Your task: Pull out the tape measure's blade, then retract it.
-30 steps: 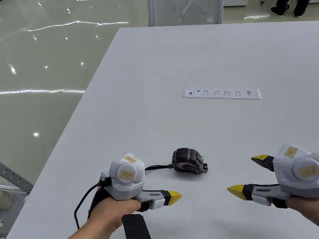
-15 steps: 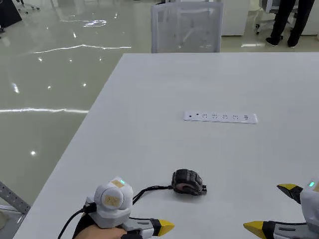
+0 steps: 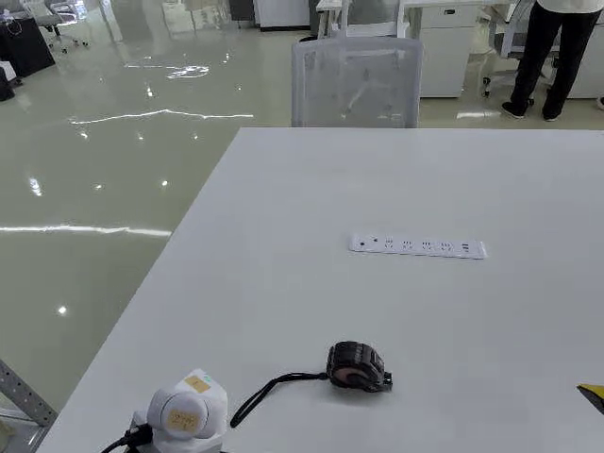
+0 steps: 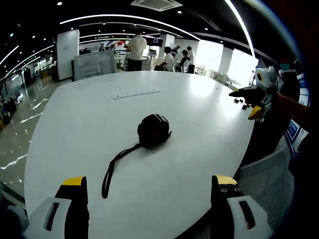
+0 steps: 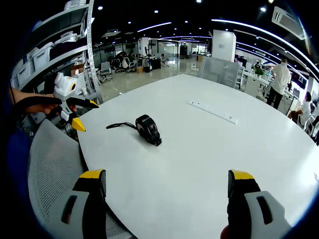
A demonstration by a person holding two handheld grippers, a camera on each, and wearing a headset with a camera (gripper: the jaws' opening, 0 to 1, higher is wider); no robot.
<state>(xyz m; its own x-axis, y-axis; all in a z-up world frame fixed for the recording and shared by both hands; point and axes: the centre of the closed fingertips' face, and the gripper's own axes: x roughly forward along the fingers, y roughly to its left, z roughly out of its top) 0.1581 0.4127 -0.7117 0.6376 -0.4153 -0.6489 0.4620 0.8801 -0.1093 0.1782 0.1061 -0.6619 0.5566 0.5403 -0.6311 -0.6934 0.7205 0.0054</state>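
The black tape measure (image 3: 358, 366) lies on the white table (image 3: 311, 208) near its front edge, blade retracted, with its black wrist strap (image 3: 269, 392) trailing to the left. In the left gripper view, my left gripper (image 4: 149, 181) is open with the tape measure (image 4: 153, 129) ahead of its jaws, apart from them. My right gripper (image 5: 167, 175) is also open, and the tape measure (image 5: 148, 128) sits well ahead of it. The left gripper's white body (image 3: 184, 415) shows at the bottom left of the head view. One yellow tip of the right gripper (image 3: 593, 394) shows at the right edge.
A white power strip (image 3: 417, 246) lies farther back on the table. A grey mesh chair (image 3: 356, 83) stands at the far edge, and a person (image 3: 557, 47) stands beyond it at the right. The table's left edge drops to a glossy floor.
The head camera has tilted up, so everything sits lower in the picture. Both grippers have drawn back toward me and slid mostly out of frame. The tape measure has not moved on the table.
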